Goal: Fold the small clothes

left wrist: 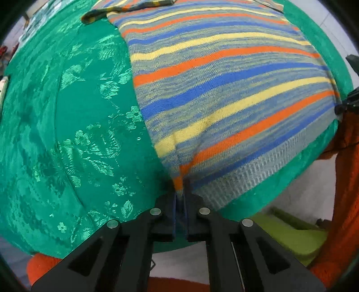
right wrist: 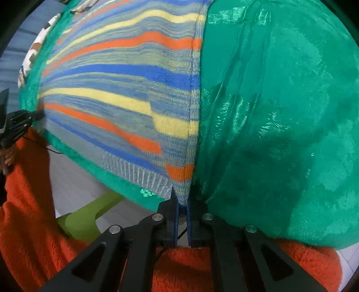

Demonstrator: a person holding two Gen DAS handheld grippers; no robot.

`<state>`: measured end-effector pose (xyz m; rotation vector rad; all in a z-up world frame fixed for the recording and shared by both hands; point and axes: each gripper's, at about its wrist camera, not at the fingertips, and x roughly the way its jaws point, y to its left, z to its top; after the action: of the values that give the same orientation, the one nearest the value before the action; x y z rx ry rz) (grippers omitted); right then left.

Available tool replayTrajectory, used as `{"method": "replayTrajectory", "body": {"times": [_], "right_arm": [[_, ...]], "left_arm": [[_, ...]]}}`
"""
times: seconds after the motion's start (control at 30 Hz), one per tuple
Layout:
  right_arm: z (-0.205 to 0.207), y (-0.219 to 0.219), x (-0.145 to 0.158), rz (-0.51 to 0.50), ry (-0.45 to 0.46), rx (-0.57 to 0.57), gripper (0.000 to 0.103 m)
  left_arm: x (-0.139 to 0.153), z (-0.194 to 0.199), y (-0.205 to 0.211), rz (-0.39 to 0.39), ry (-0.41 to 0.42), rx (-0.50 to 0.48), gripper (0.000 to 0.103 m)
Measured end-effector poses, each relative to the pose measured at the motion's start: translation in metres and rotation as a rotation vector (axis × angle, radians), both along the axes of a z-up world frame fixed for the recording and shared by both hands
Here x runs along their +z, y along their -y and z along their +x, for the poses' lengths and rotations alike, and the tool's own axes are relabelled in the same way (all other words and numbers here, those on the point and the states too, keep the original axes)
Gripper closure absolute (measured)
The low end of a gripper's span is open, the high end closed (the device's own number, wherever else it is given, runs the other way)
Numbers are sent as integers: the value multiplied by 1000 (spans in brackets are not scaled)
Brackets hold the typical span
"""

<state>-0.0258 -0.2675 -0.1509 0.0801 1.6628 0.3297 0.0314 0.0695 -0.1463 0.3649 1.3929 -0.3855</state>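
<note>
A small knit sweater (left wrist: pixel 224 85) with blue, yellow, orange and grey stripes lies flat on a green patterned tablecloth (left wrist: pixel 67 134). My left gripper (left wrist: pixel 180 191) is shut on the sweater's near left hem corner. My right gripper (right wrist: pixel 182 195) is shut on the near right hem corner of the sweater (right wrist: pixel 125 94). Each gripper shows at the far edge of the other's view, the right gripper (left wrist: pixel 347 103) at the right edge of the left wrist view and the left gripper (right wrist: pixel 20 121) at the left edge of the right wrist view. One sleeve (left wrist: pixel 116 9) lies folded across the top.
The tablecloth (right wrist: pixel 280 112) spreads wide on both sides of the sweater. The table's near edge runs just under the grippers. A lime green chair (left wrist: pixel 289 233) stands below the edge. The person's orange sleeves (right wrist: pixel 27 202) are close behind.
</note>
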Motion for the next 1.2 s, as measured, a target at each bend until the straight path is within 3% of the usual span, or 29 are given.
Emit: {"method": "replayTrajectory", "body": {"times": [0.17,0.23,0.27,0.3,0.33,0.43,0.5,0.6,0.7,0.77,0.87,0.97,1.0,1.03,1.07,1.2], "right_arm": [[-4,11,7,7,21,-24,98],[-11,16,15,11,44,-29,95],[-12,14,13,20,50,-35,90],[-16,18,17,21,49,-40,80],[-18,22,21,20,43,-39,68],[-22,41,53,-34,86,-14,61],[-14,57,83,-121,189,2,61],[24,69,132,-260,411,40,56],[78,55,156,-223,605,119,51],[116,36,146,-183,658,169,51],[172,15,107,-142,637,169,52],[203,1,60,-159,601,166,52],[206,4,49,-153,591,140,63],[203,15,51,-127,603,78,88],[201,28,57,-93,617,18,99],[174,133,100,-42,708,-332,101]], "left_arm": [[5,-6,-1,-18,24,52,91],[10,-14,-5,-16,16,68,66],[13,-19,-7,-3,17,80,43],[21,-24,-13,20,33,98,33],[31,-36,-22,26,48,105,33],[66,-45,-49,33,111,157,32],[91,-45,-72,22,174,235,24],[116,-40,-88,-33,226,355,23],[127,-34,-91,-135,258,463,23],[118,-37,-76,-161,259,494,23],[108,-26,-58,-177,256,509,23],[102,-30,-57,-144,245,507,23],[99,-33,-59,-120,234,511,23],[94,-31,-62,-109,228,518,23],[91,-32,-66,-103,221,529,23],[80,-30,-80,-129,179,584,23]]}}
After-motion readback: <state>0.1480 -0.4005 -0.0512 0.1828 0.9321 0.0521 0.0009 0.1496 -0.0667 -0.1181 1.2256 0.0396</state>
